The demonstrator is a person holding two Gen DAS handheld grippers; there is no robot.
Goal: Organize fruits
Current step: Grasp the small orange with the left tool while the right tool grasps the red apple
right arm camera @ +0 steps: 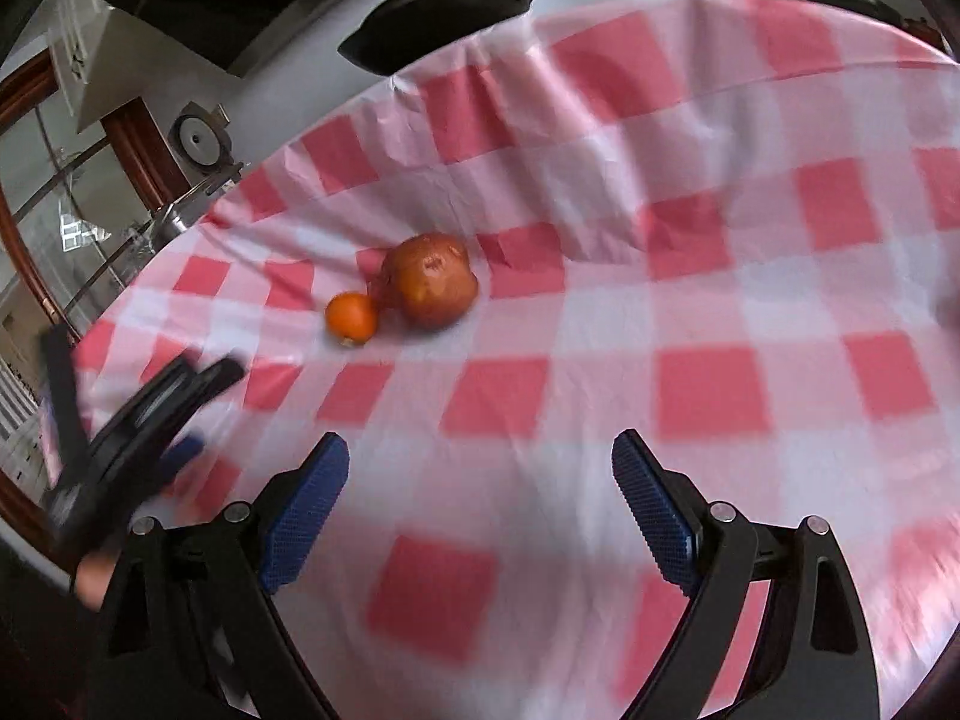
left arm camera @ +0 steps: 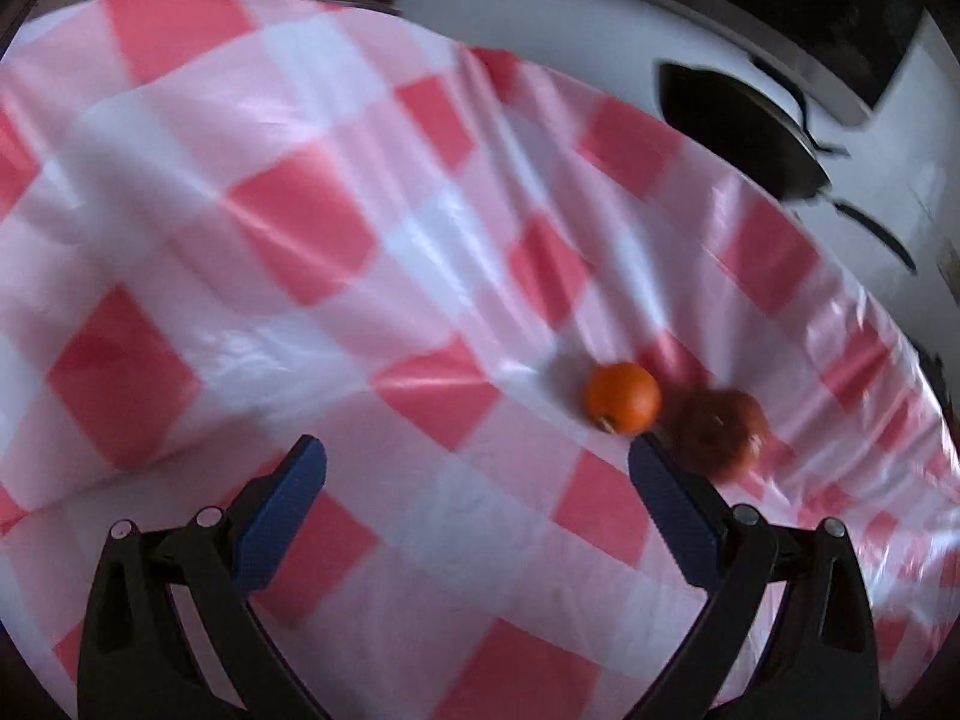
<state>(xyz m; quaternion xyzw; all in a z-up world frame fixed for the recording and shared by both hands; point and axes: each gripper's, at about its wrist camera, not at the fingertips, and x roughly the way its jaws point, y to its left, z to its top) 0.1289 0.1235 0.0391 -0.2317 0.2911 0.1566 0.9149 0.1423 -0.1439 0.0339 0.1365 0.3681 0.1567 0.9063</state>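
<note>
Jaws spread wide on both the left gripper (left arm camera: 477, 456) and right gripper (right arm camera: 480, 450), holding nothing. At one o'clock of the left, the orange (left arm camera: 622, 396) touches the pomegranate (left arm camera: 723, 432) on the cloth (left arm camera: 300, 240). Probably best to straddle the orange squarely, closing gently so neither rolls.

Wrinkled glossy red-and-white checked plastic tablecloth (right arm camera: 660, 276) fills the area ahead of the tools. Beyond its far edge: white countertop (left arm camera: 600, 30), black frying pan (right arm camera: 444, 6) with long handle. Far left of the right tool: brown wooden frame (right arm camera: 141, 144), round grey dial unit (right arm camera: 201, 141). Light is diffuse daylight.
</note>
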